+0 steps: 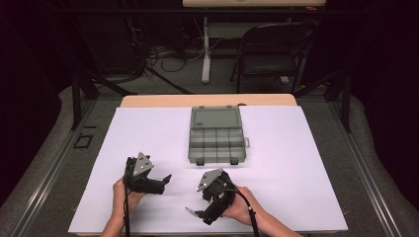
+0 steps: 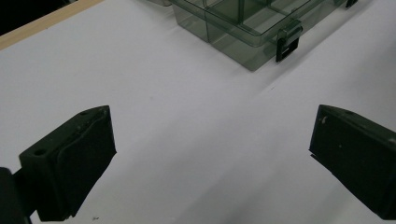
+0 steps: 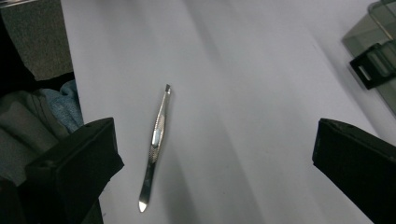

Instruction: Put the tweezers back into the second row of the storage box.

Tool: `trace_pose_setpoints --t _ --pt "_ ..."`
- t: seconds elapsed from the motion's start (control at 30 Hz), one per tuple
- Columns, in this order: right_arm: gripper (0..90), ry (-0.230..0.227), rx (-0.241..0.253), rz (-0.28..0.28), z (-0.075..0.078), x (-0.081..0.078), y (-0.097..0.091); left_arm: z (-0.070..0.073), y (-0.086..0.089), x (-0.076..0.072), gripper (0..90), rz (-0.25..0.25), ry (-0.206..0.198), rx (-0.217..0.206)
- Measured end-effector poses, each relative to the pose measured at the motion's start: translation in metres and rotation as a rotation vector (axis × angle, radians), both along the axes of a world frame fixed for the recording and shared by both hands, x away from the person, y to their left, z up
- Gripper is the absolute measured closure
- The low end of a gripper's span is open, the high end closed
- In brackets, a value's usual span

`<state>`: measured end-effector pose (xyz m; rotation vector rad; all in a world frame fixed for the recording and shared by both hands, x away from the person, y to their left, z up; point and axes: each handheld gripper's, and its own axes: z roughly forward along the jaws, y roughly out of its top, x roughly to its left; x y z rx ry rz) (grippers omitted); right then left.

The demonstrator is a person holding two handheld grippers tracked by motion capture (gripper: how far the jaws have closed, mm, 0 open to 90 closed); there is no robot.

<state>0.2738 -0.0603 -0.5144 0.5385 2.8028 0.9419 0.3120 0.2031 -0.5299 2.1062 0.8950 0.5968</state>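
Right gripper (image 3: 212, 163) open over slim silver metal tweezers (image 3: 155, 147) on white counter (image 1: 148, 128), left gripper (image 2: 212, 158) open. Pre-grasp: shift toward 9 o'clock, straddle, close.

Both tongs, left (image 1: 167, 178) and right (image 1: 193, 212), wide open, low.

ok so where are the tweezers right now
The tweezers lie flat on the white table near its front edge, between the open jaws of the right gripper and nearer its left jaw in the right gripper view.
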Motion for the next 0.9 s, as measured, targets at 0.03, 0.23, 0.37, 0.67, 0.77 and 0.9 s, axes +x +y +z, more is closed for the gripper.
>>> trace_pose_setpoints --t 0.03,0.23,0.37,0.67,0.77,0.9 --pt "0.1 0.005 -0.002 0.003 0.0 -0.001 0.002 0.0 0.0 0.0 0.2 0.001 -0.001 -0.003" --pt "3.9 0.01 -0.027 0.039 -0.003 -0.005 0.015 0.0 0.0 -0.001 0.2 0.005 0.0 -0.003" --pt "11.2 0.014 -0.047 0.058 -0.006 -0.01 0.02 0.001 -0.001 -0.001 0.2 0.001 -0.007 0.001" --pt "24.2 0.036 -0.063 0.094 -0.011 -0.014 0.027 0.0 0.001 0.001 0.2 0.0 -0.003 -0.005" --pt "28.9 0.031 -0.074 0.102 -0.011 -0.015 0.029 0.002 0.0 -0.001 0.2 -0.004 -0.01 0.0" --pt "36.8 0.035 -0.09 0.12 -0.011 -0.019 0.032 0.003 0.0 -0.002 0.2 -0.003 -0.016 0.001"
